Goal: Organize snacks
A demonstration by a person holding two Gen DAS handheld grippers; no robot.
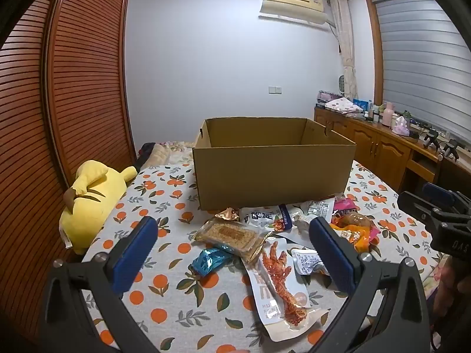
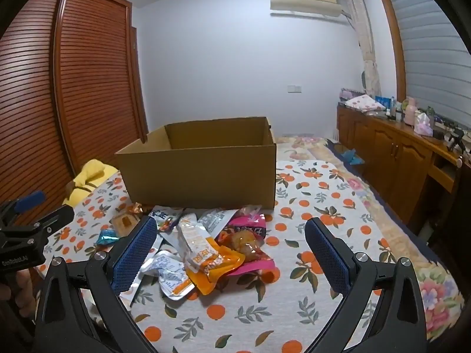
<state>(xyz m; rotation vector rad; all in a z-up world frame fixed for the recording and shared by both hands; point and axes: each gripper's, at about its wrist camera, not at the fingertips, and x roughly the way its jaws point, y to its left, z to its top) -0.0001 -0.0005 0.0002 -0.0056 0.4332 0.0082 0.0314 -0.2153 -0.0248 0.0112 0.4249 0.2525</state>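
Note:
An open, empty-looking cardboard box (image 1: 273,164) stands on the orange-print cloth; it also shows in the right wrist view (image 2: 203,170). A heap of snack packs lies in front of it: a clear cracker pack (image 1: 232,235), a blue foil candy (image 1: 210,260), a chicken-foot pack (image 1: 279,279), an orange pouch (image 2: 212,261) and a pink pack (image 2: 250,229). My left gripper (image 1: 232,253) is open above the cracker pack and candy. My right gripper (image 2: 231,247) is open above the orange and pink packs. Both hold nothing.
A yellow plush toy (image 1: 94,200) lies at the bed's left edge by the slatted wooden wardrobe (image 1: 59,103). A wooden cabinet (image 2: 397,158) with bottles and clutter runs along the right. The right gripper's body (image 1: 441,220) shows at the right of the left wrist view.

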